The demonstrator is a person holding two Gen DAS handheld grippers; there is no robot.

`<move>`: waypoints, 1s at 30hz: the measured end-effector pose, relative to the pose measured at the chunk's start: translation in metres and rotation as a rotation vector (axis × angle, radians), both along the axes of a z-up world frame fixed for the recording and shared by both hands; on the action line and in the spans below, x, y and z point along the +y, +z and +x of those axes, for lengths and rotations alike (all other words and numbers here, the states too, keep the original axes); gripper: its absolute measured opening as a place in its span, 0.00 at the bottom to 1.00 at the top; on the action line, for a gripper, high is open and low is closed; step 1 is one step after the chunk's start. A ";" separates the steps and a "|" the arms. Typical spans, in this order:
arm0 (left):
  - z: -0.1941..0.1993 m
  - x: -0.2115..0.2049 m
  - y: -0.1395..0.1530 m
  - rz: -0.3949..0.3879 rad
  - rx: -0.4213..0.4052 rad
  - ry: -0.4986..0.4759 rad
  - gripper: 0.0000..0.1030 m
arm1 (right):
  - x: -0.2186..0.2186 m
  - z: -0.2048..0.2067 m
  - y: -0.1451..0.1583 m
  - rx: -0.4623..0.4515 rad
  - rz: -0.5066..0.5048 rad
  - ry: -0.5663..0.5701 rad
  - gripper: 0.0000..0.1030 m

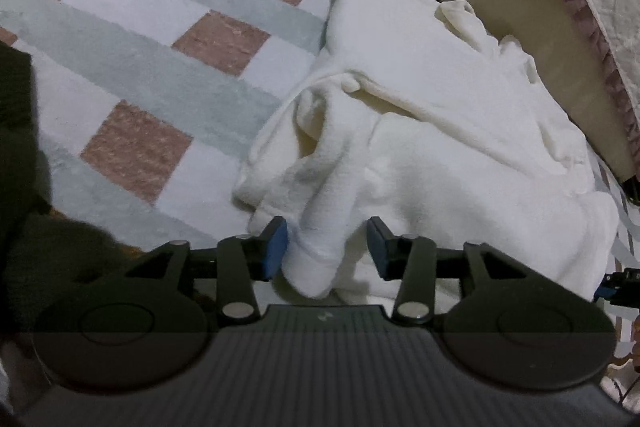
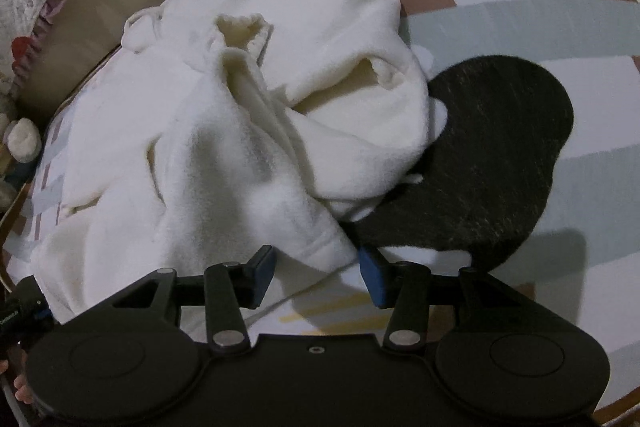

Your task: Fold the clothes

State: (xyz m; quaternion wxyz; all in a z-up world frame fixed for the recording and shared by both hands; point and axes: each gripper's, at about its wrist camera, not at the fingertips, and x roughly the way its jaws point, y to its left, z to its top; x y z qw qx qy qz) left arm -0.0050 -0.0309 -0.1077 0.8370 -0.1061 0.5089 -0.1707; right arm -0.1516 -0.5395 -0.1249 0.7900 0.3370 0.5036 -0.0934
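You see a checked bed cover [image 1: 168, 39]; a crumpled white fleece garment [image 1: 440, 131] lies near its far edge, its near side touching a dark fabric piece [image 2: 492, 155].

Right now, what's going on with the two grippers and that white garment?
A person holds a gripper in each hand over a rumpled white fleece garment lying on a checked bedspread. The left gripper is open, with a fold of the garment between its pads but not pinched. The right gripper is open too, at the garment's hem, beside a dark cloth. Nothing is folded yet.
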 end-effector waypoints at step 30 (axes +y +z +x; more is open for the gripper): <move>-0.048 0.007 0.046 -0.018 -0.180 -0.001 0.09 | 0.021 -0.045 0.041 -0.330 0.338 -0.011 0.20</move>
